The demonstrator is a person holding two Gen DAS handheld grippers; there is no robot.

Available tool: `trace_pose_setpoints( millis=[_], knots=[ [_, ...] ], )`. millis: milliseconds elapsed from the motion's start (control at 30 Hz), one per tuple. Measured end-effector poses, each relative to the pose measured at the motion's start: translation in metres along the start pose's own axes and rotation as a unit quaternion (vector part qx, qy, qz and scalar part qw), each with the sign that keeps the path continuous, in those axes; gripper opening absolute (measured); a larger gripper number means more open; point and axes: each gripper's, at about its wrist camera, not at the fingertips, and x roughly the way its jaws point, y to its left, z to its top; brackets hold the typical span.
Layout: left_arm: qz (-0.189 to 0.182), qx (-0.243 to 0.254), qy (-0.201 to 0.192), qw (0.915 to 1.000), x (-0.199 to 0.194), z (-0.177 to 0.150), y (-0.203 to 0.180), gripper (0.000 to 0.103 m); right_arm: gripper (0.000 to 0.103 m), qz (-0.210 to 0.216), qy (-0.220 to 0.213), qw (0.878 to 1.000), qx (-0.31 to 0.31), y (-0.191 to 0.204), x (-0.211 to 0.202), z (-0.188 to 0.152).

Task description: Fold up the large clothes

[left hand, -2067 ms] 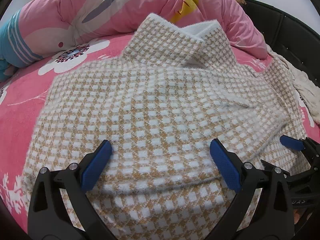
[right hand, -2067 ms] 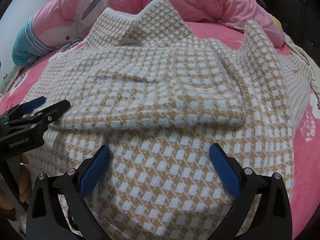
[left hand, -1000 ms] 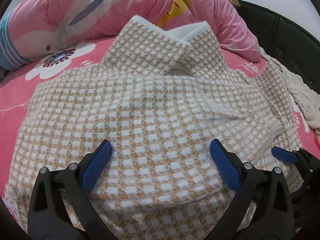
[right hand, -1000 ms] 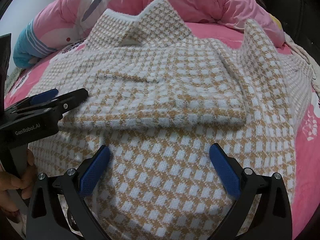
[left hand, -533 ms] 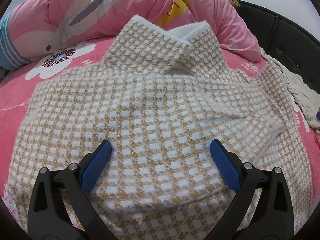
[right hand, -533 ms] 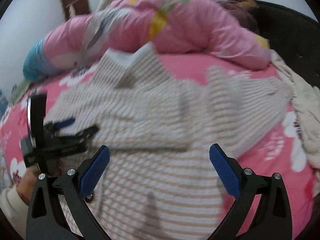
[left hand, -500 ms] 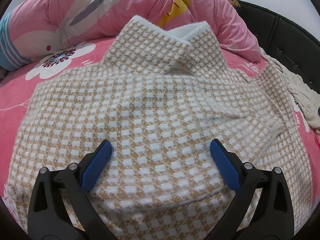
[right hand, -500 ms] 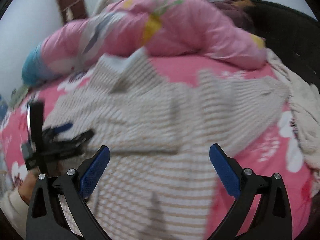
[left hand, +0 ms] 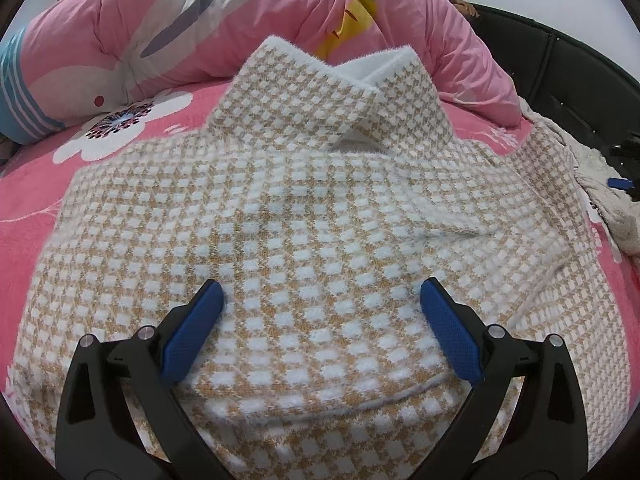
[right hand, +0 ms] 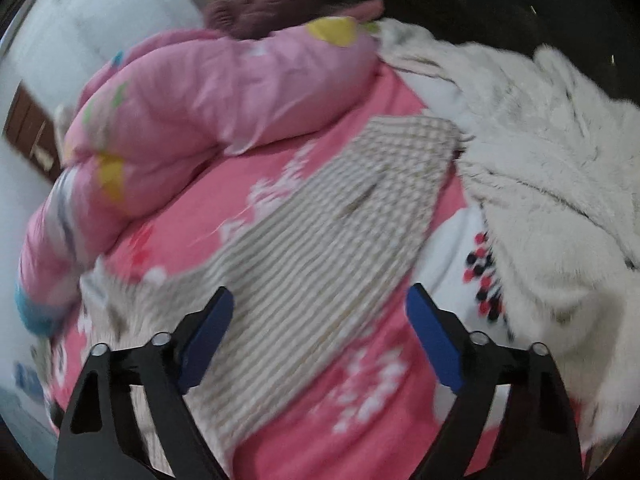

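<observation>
One white fleece [right hand: 540,168] beside sleeve [right hand: 360,200]

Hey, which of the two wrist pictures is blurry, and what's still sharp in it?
Right wrist view: motion-smeared, the checked sweater streaks into stripes and the fluffy white blanket is soft; only the right claw, its jaws open, stays crisp. Left wrist view: sharp, the sweater's checks clear, with fisheye bending and dark corners.
</observation>
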Motion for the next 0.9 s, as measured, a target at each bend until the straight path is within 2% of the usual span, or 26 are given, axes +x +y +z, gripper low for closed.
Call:
trace_pose_setpoints(
  millis=[133,300,467,567,700,800,900],
  knots=[
    [0.000,0.001,-0.007,1.0000,-0.001,0.000,0.000,0.096,0.066,-0.008,0.012,0.999,0.041,-0.025,0.031,0.027],
    [0.000,0.001,-0.008,1.0000,-0.001,0.000,0.001,0.096,0.053,-0.026,0.015,0.997,0.075,-0.048,0.057,0.044],
    [0.002,0.002,-0.008,1.0000,-0.001,0.000,0.000,0.096,0.043,-0.044,0.016,0.995,0.087,-0.060,0.075,0.050],
    [0.003,0.003,-0.008,1.0000,0.000,0.002,0.001,0.096,0.033,-0.049,0.018,0.994,0.093,-0.064,0.085,0.049],
    [0.002,0.003,-0.009,1.0000,0.000,0.002,0.001,0.096,0.028,-0.063,0.006,0.994,0.085,-0.061,0.090,0.045],
    [0.003,0.003,-0.009,1.0000,0.000,0.002,0.001,0.096,0.011,-0.072,-0.003,0.995,0.074,-0.055,0.086,0.045],
    [0.003,0.004,-0.010,0.9999,-0.001,0.001,0.000,0.096,0.009,-0.091,-0.031,0.995,0.038,-0.039,0.068,0.044]
  ],
)
